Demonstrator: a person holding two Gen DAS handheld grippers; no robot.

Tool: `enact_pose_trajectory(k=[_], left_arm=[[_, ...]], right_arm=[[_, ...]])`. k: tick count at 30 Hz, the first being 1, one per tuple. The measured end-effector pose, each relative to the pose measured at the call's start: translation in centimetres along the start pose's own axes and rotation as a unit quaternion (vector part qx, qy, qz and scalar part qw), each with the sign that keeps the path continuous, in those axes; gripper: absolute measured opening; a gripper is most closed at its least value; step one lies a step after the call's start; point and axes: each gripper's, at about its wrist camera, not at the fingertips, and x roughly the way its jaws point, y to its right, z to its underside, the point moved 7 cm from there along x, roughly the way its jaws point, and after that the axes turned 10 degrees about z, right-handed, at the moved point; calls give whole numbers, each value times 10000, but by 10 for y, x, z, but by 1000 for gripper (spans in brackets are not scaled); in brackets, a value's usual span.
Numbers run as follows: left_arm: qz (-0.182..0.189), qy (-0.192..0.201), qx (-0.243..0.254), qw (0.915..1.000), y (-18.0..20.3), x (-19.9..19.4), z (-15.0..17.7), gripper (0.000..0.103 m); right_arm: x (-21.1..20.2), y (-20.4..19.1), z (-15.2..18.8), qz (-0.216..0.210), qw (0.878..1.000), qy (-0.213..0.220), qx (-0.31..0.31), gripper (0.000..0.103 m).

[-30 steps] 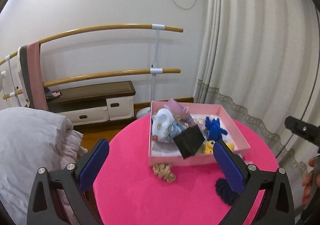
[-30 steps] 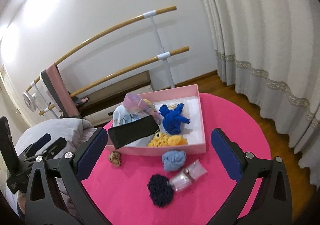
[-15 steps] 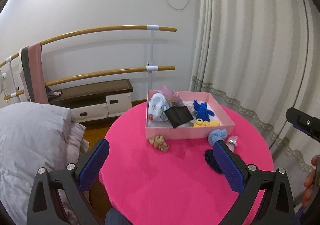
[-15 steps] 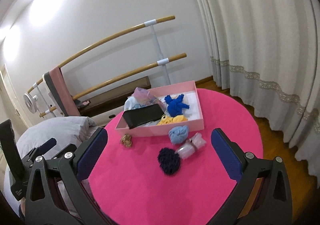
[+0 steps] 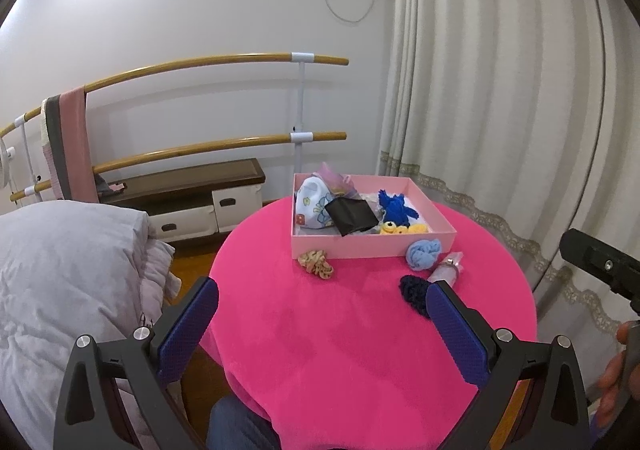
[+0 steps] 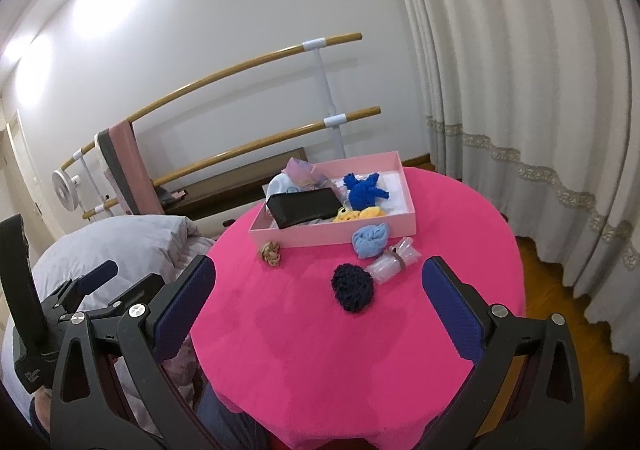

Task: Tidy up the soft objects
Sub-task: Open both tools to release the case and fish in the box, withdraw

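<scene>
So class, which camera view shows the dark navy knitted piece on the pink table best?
The right wrist view: the navy knitted piece lies fully visible between the open fingers. In the left wrist view its lower right edge is hidden behind a blue finger pad.

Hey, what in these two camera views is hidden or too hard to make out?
- Left view: part of the dark knit piece hides behind the left gripper finger.
- Both views: the pink box floor under the black pouch.
- Left view: the right gripper, cut by the edge.

White wall [image 5: 200, 9], cream curtains [image 5: 500, 89]
</scene>
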Motion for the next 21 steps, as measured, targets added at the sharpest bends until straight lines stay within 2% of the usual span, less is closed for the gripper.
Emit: enact_pose_trajectory(k=[8,12,21], left_arm=[[-30,-202,-71,9998,-6,16,6,103],[-57,-406,-126,9991,-15,36,12,103],[-142,-869,-255,9958,-39,108,13,103]], right_arm=[[14,5,12,89,9998,-194,34,103],[40,9,26,137,9988,-474,65,103],[109,18,61,212,9926,-1187,147,103]])
